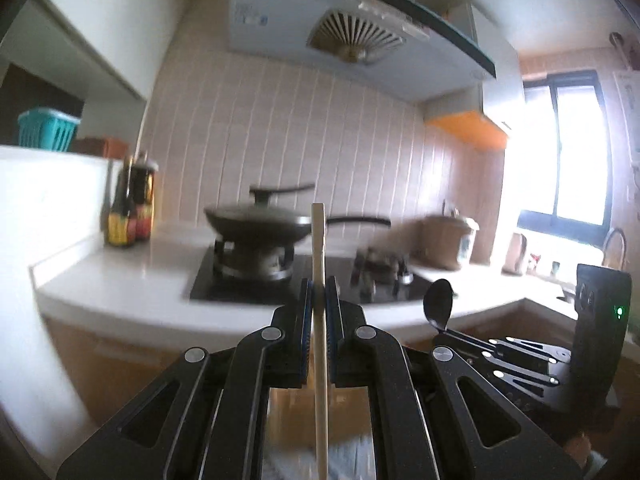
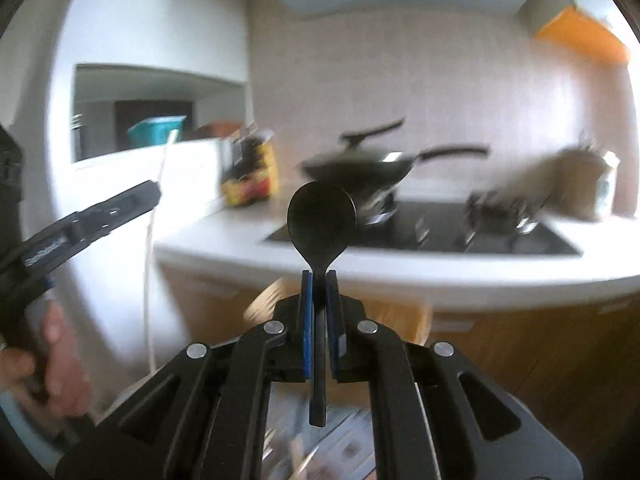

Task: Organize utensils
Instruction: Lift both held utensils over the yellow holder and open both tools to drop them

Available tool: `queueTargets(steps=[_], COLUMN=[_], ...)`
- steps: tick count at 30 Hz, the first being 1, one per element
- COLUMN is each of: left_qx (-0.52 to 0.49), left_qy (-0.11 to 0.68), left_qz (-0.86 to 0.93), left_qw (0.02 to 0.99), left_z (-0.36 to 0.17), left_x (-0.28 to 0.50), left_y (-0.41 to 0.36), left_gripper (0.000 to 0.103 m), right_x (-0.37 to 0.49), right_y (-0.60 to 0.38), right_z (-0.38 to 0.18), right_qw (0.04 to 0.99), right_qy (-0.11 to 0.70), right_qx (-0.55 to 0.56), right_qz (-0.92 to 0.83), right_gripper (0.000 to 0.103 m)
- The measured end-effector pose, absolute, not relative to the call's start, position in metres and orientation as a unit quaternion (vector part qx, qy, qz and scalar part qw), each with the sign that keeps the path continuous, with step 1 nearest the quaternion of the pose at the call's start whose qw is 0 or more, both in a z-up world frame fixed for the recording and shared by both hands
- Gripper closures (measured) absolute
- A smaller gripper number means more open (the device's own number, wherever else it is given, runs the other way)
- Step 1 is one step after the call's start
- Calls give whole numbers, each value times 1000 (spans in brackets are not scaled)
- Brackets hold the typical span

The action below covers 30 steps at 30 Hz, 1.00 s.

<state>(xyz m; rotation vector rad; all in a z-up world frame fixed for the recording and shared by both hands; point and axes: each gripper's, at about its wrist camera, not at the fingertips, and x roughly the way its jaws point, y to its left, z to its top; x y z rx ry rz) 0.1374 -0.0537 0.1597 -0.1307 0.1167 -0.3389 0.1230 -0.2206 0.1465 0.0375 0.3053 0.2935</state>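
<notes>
My left gripper point(image 1: 319, 286) is shut on a pale wooden chopstick point(image 1: 319, 240) that stands upright between its blue pads, its top end above the fingertips and its lower end running down out of view. My right gripper point(image 2: 319, 280) is shut on a black spoon point(image 2: 322, 220), bowl upward, handle hanging below the pads. In the left wrist view the right gripper point(image 1: 438, 326) shows at the lower right with the black spoon point(image 1: 439, 300) sticking up. In the right wrist view the left gripper point(image 2: 154, 192) enters from the left with the chopstick point(image 2: 150, 260), held by a hand point(image 2: 48, 364).
A white counter point(image 1: 120, 276) carries a black gas hob point(image 1: 248, 292) with a lidded dark pan point(image 1: 260, 226), sauce bottles point(image 1: 128, 208) at its left and a beige cooker point(image 1: 450, 244) at its right. A range hood point(image 1: 356, 36) hangs above. Wooden cabinet fronts point(image 2: 520, 344) lie below.
</notes>
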Motion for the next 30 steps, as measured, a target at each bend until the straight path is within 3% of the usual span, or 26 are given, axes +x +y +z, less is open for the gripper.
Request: queueTargets(steps=[10, 21, 22, 23, 25, 30], left_qx=[-79, -51, -48, -44, -42, -41], left_qy=[3, 30, 32, 37, 43, 61], left_qz=[-110, -75, -76, -78, -79, -79], left_qw=[991, 995, 995, 995, 995, 994], left_z=[154, 102, 99, 96, 94, 100], left_x=[221, 255, 252, 250, 243, 217], left_y=[-73, -85, -84, -83, -78, -58], left_gripper=[99, 98, 92, 76, 59, 59], right_x=[223, 232, 231, 230, 227, 206], right_y=[-250, -252, -251, -251, -253, -260], right_z=[118, 75, 74, 73, 75, 85], right_qw=[985, 978, 977, 976, 974, 973], right_qy=[133, 155, 158, 162, 168, 178], right_qx=[26, 21, 19, 21, 35, 46], right_qz=[109, 137, 139, 143, 149, 141], right_gripper=[98, 98, 98, 97, 96, 74])
